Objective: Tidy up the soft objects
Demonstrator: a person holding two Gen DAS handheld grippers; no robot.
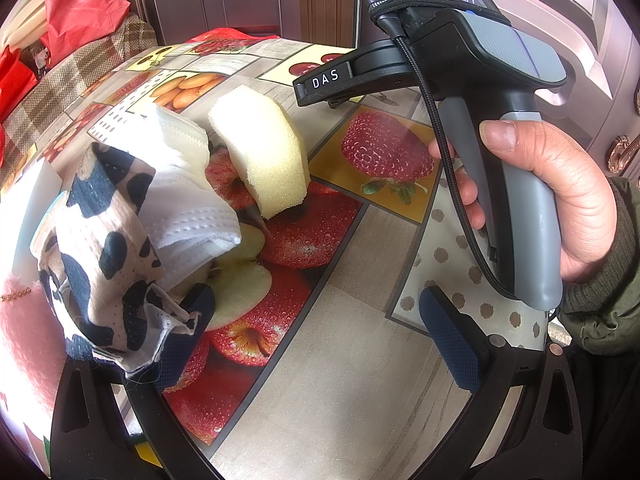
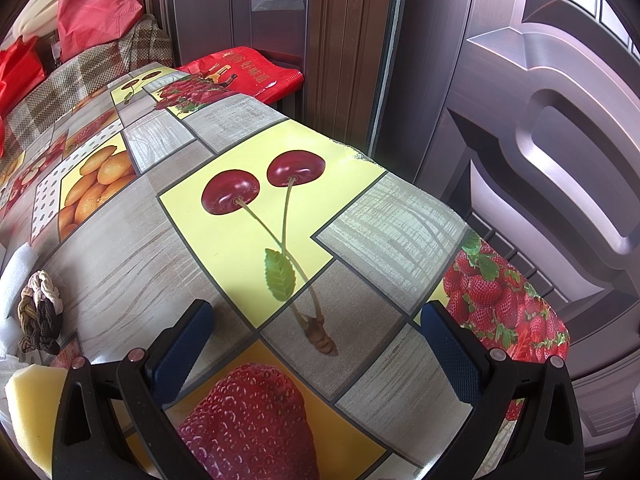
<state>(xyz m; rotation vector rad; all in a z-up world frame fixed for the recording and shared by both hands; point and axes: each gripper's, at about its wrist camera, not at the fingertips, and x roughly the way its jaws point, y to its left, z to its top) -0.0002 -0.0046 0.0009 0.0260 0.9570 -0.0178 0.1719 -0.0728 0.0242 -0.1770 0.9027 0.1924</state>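
Left hand-held gripper (image 1: 320, 332) and right hand-held gripper (image 2: 318, 344): jaws apart, empty. Risk: black-spotted cream cloth (image 1: 108, 248) draped over left fingertip snags, dragging white pleated mask (image 1: 188, 200).

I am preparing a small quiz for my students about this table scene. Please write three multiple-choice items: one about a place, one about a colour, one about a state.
1. Where does the yellow sponge lie?
A. on the tablecloth beside the white mask
B. on the red bag
C. between the right gripper's fingers

2. What colours has the patterned cloth?
A. green and red
B. dark spots on a pale ground
C. plain yellow

3. How is the right gripper?
A. shut on the sponge
B. shut on nothing
C. open

Key: 1 A, it rests on the printed apples; 2 B, dark navy patches show; 3 C, fingers wide apart, only tablecloth between.
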